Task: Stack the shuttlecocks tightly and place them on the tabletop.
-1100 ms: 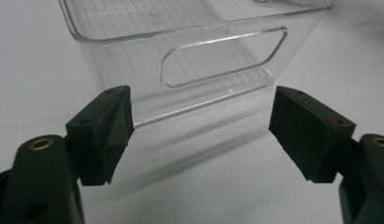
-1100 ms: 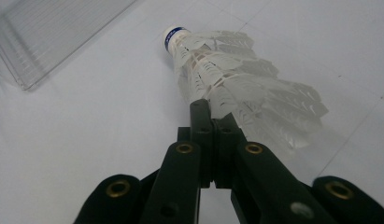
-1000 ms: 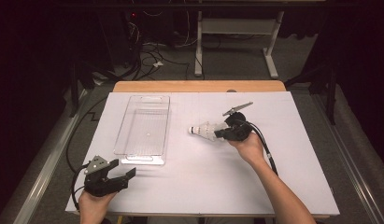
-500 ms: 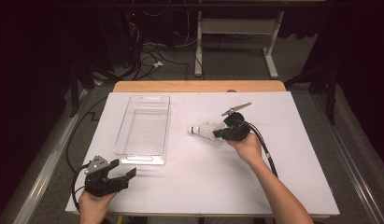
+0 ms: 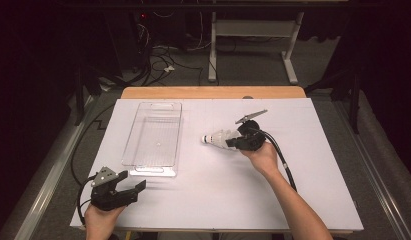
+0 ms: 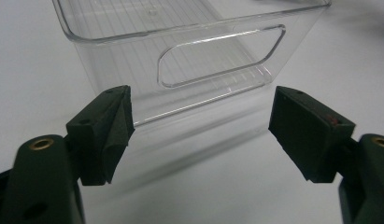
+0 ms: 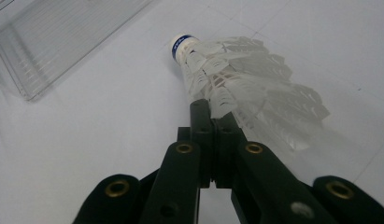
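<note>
Right gripper (image 5: 232,140) near the middle of the bench (image 5: 313,190), clamped on the feather skirt of a white shuttlecock (image 5: 216,138); jaws pressed together with feather edge pinched between them, seen close in the right gripper view (image 7: 211,108). Shuttlecock (image 7: 236,88) lies on its side on the white bench surface, cork end with blue band pointing away from the gripper, toward the tray. Right hand (image 5: 263,157) behind the gripper, cable trailing back along the forearm

Clear plastic tray (image 5: 154,134) left of the shuttlecock, near but apart from it, long side running away from the person; nothing seen inside. Cut-out handle in its near end wall shows in the left gripper view (image 6: 217,56)

Left gripper (image 5: 130,189) at the near left corner of the bench, just short of the tray's near end, jaws wide apart with nothing between them (image 6: 201,135). Left hand (image 5: 100,220) at the bench edge
</note>
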The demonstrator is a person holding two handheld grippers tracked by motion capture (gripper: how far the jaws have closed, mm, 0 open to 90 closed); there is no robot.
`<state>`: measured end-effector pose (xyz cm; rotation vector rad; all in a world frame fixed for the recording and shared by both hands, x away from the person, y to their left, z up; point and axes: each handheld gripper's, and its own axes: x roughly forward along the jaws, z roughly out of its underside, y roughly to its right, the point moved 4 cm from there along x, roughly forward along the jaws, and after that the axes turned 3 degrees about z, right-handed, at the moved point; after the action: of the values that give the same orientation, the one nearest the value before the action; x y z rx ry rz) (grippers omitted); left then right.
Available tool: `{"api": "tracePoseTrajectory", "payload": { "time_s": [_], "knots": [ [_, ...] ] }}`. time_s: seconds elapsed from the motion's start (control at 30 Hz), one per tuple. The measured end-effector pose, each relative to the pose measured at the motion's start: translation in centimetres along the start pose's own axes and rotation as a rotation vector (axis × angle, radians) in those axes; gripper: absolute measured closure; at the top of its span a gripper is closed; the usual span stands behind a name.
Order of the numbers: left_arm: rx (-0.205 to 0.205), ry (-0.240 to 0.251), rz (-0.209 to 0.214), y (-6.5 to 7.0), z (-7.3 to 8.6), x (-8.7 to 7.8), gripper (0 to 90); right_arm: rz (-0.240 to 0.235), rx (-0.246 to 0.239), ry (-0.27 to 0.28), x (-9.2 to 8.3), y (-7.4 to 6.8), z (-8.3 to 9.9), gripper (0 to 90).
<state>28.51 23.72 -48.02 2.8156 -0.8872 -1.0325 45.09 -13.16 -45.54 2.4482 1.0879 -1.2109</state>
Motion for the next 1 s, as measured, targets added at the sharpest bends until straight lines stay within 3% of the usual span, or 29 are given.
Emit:
{"api": "tracePoseTrajectory", "payload": {
  "time_s": [0.53, 1.0],
  "knots": [
    [0.005, -0.007, -0.006, -0.01, 0.03, 0.05, 23.2, 0.023, 0.003, 0.000, 0.35, 0.30, 0.22, 87.3],
    [0.007, -0.010, -0.020, -0.08, 0.05, 0.04, 23.3, 0.045, 0.032, -0.011, 0.14, 0.65, 0.52, 76.3]
  ]
}}
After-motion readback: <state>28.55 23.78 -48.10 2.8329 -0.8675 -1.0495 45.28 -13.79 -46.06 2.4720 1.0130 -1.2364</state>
